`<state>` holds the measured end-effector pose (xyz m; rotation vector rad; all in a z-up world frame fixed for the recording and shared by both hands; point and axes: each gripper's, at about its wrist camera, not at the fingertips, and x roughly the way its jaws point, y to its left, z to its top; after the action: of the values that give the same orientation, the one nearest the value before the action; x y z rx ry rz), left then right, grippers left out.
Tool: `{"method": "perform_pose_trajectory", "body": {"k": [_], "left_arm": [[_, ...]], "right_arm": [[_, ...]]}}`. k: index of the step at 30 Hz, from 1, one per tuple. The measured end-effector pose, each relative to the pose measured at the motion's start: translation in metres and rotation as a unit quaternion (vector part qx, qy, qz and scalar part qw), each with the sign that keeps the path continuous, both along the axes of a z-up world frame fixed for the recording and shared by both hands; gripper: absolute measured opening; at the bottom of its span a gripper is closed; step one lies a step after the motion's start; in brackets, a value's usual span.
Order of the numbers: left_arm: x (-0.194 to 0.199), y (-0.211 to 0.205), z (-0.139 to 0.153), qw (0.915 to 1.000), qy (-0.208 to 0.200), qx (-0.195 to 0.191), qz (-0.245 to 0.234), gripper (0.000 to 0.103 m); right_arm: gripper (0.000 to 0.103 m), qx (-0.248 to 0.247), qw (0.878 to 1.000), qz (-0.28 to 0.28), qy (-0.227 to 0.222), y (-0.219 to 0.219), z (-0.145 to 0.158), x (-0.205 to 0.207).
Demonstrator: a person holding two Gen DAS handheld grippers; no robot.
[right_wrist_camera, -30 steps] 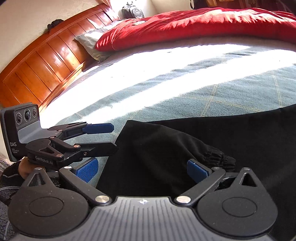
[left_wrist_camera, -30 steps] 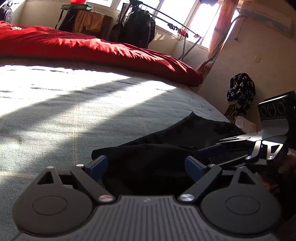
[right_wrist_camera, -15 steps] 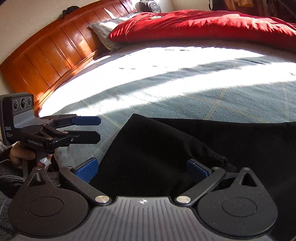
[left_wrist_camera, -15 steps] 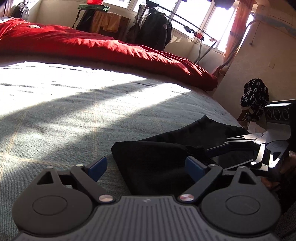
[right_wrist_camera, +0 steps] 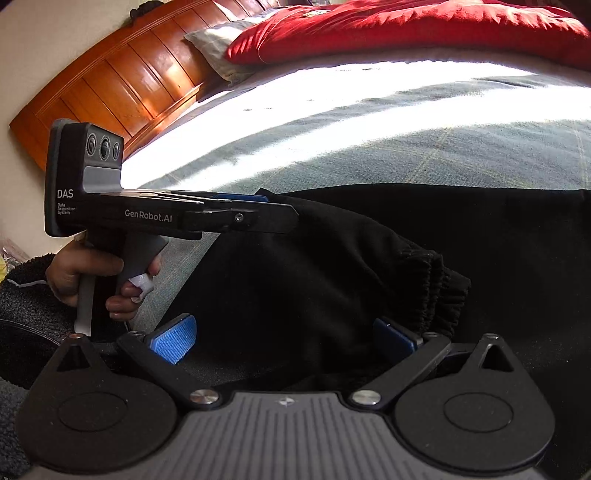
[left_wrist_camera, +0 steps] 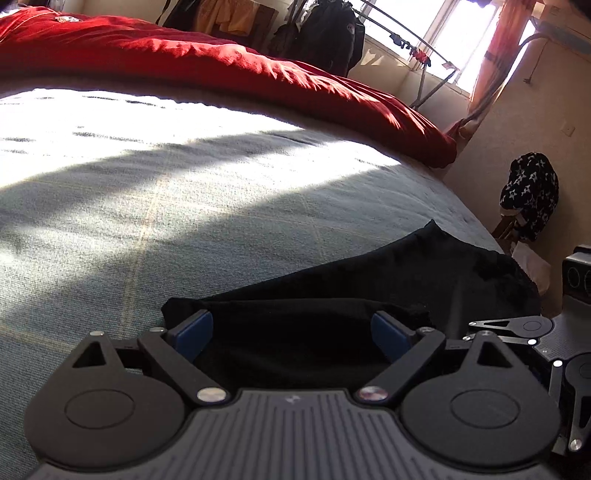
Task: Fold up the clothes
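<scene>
Hovering wide open over the black garment [left_wrist_camera: 388, 280] on the bedspread [left_wrist_camera: 184, 221], the left gripper [left_wrist_camera: 291, 332] grips nothing. The right gripper [right_wrist_camera: 284, 338], equally spread, straddles the elastic cuff [right_wrist_camera: 439, 284]. Likely next: both must descend and pinch an edge before folding.

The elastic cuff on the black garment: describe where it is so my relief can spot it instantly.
Start at the grey-green bedspread below the red duvet. The black garment lies along its near edge, and the elastic cuff is just beyond the right gripper, by its right-hand blue pad. It is the only ribbed, gathered band; the surrounding cloth is smooth.
</scene>
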<state>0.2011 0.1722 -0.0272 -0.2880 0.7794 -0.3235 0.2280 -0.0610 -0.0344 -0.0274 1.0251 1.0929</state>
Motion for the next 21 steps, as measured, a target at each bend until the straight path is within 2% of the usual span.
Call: {"method": "perform_pose_trajectory", "body": {"k": [3, 5, 7, 14, 17, 19, 21], "left_arm": [[-0.001, -0.002, 0.009, 0.9997, -0.018, 0.017, 0.002, 0.094], [0.009, -0.001, -0.002, 0.9996, 0.011, 0.022, 0.012, 0.095], [0.012, 0.0, -0.012, 0.9993, 0.022, 0.027, 0.017, 0.094], [-0.008, -0.004, 0.025, 0.9994, -0.012, 0.03, 0.01, 0.094], [-0.019, -0.011, 0.027, 0.9997, -0.012, 0.022, -0.002, 0.095], [-0.021, -0.016, 0.015, 0.9998, 0.006, 0.015, -0.011, 0.096], [-0.021, -0.021, -0.001, 0.9988, 0.039, 0.028, -0.004, 0.096]], "right_arm": [[0.103, 0.015, 1.0, 0.003, 0.011, -0.004, -0.004, 0.005], [0.103, 0.023, 1.0, 0.003, 0.019, -0.006, -0.007, 0.009], [0.103, 0.026, 0.999, 0.006, 0.018, -0.006, -0.007, 0.009], [0.103, 0.02, 1.0, 0.003, -0.013, -0.01, 0.009, -0.002], [0.103, 0.017, 0.999, 0.003, -0.031, -0.017, 0.017, -0.007], [0.103, 0.016, 0.999, -0.009, -0.031, -0.022, 0.016, -0.008], [0.103, 0.015, 0.999, -0.025, -0.03, -0.029, 0.015, -0.008]]}}
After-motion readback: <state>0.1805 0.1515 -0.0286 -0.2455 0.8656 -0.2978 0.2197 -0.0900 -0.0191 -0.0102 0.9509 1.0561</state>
